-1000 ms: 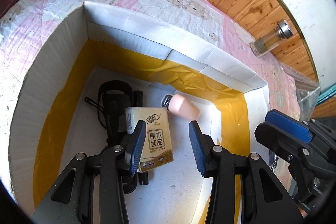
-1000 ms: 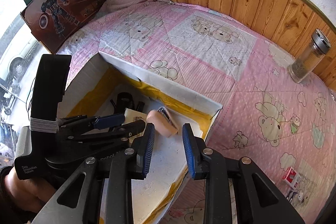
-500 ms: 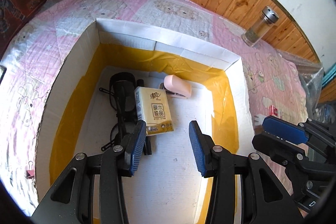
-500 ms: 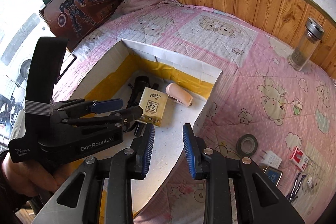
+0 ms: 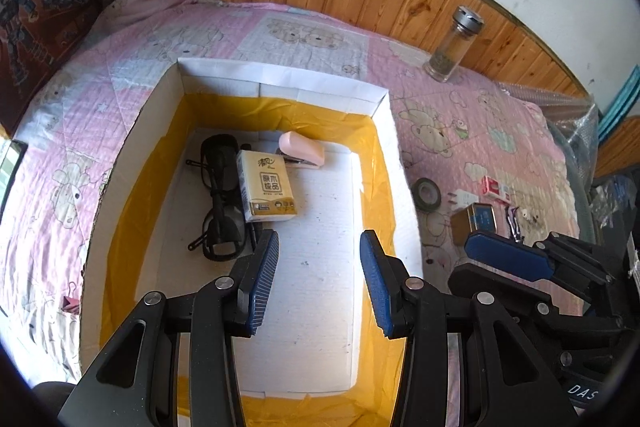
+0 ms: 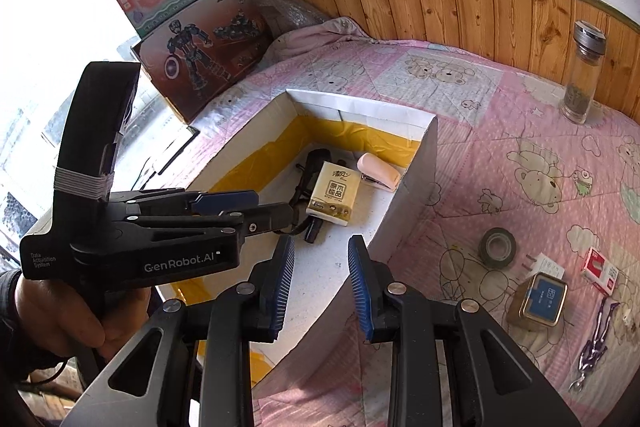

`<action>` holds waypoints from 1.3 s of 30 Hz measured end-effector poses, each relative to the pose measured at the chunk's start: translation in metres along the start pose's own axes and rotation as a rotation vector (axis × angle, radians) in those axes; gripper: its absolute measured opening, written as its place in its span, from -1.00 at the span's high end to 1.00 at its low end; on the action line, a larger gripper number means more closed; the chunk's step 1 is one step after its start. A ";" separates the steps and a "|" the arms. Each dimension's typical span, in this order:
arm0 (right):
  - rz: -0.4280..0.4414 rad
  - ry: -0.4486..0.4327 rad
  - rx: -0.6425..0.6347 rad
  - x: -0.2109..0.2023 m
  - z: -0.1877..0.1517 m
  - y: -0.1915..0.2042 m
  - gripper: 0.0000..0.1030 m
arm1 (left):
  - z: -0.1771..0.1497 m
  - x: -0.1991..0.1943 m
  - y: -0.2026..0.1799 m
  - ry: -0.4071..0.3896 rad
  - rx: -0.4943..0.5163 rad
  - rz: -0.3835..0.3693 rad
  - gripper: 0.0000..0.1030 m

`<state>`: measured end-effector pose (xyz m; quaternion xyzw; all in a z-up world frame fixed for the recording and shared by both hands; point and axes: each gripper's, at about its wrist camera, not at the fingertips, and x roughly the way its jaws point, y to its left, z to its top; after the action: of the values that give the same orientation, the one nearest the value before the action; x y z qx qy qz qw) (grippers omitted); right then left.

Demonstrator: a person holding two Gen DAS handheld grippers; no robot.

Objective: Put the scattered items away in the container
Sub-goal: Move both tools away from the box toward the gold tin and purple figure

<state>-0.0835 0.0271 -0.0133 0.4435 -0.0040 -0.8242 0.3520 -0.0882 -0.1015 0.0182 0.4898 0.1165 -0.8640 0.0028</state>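
A white cardboard box (image 5: 280, 77) (image 6: 420, 163) lined with yellow plastic sits on the pink quilt. Inside lie a tissue pack (image 5: 266, 187) (image 6: 332, 197), a pink stapler (image 5: 302, 149) (image 6: 378, 171) and black glasses (image 5: 218, 195). My left gripper (image 5: 318, 269) is open and empty above the box floor; it also shows in the right wrist view (image 6: 248, 207). My right gripper (image 6: 320, 279) is open and empty over the box's right wall. On the quilt to the right lie a tape roll (image 6: 498, 247), a tin (image 6: 538, 301), a white plug (image 6: 546, 267), a red-white box (image 6: 600, 269) and metal clippers (image 6: 596, 341).
A glass bottle (image 6: 582, 79) stands by the wooden wall panel at the back right. Toy boxes (image 6: 200, 39) lean at the back left. A small red clip (image 5: 70, 303) lies on the quilt left of the box.
Both grippers have pulled back and up from the box, so more of the quilt and the scattered items on the right now show. Both stay open and empty.
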 end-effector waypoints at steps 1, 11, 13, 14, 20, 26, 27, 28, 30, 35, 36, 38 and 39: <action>0.013 -0.009 -0.001 -0.003 -0.003 0.001 0.42 | -0.002 -0.004 -0.003 -0.012 0.010 -0.003 0.13; 0.106 -0.083 -0.045 -0.028 -0.033 0.014 0.42 | -0.026 -0.037 -0.026 -0.063 0.048 -0.066 0.13; 0.130 -0.102 -0.034 -0.034 -0.041 0.013 0.42 | -0.032 -0.040 -0.031 -0.063 0.061 -0.076 0.13; 0.137 -0.111 -0.029 -0.037 -0.045 0.011 0.42 | -0.035 -0.041 -0.034 -0.059 0.068 -0.083 0.13; 0.140 -0.152 0.041 -0.054 -0.076 -0.013 0.42 | -0.054 -0.035 -0.055 -0.025 0.091 -0.124 0.13; 0.120 -0.177 0.139 -0.071 -0.105 -0.052 0.42 | -0.069 -0.022 -0.080 0.013 0.106 -0.157 0.13; 0.113 -0.181 0.159 -0.073 -0.109 -0.060 0.42 | -0.070 -0.020 -0.084 0.018 0.107 -0.161 0.13; 0.107 -0.184 0.179 -0.075 -0.113 -0.068 0.42 | -0.071 -0.018 -0.089 0.024 0.109 -0.164 0.12; 0.090 -0.189 0.221 -0.076 -0.120 -0.084 0.42 | -0.072 -0.011 -0.100 0.044 0.115 -0.175 0.07; 0.042 -0.203 0.317 -0.077 -0.135 -0.121 0.42 | -0.069 0.012 -0.131 0.093 0.136 -0.186 0.00; 0.027 -0.209 0.334 -0.077 -0.137 -0.128 0.42 | -0.067 0.017 -0.139 0.095 0.150 -0.178 0.00; -0.010 -0.220 0.370 -0.080 -0.142 -0.142 0.42 | -0.063 0.028 -0.153 0.106 0.170 -0.180 -0.01; -0.027 -0.226 0.390 -0.082 -0.146 -0.149 0.41 | -0.060 0.035 -0.160 0.112 0.175 -0.185 -0.02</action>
<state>-0.0332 0.2319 -0.0896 0.4080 -0.1970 -0.8569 0.2458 -0.0744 0.0703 -0.0090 0.5229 0.0853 -0.8387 -0.1263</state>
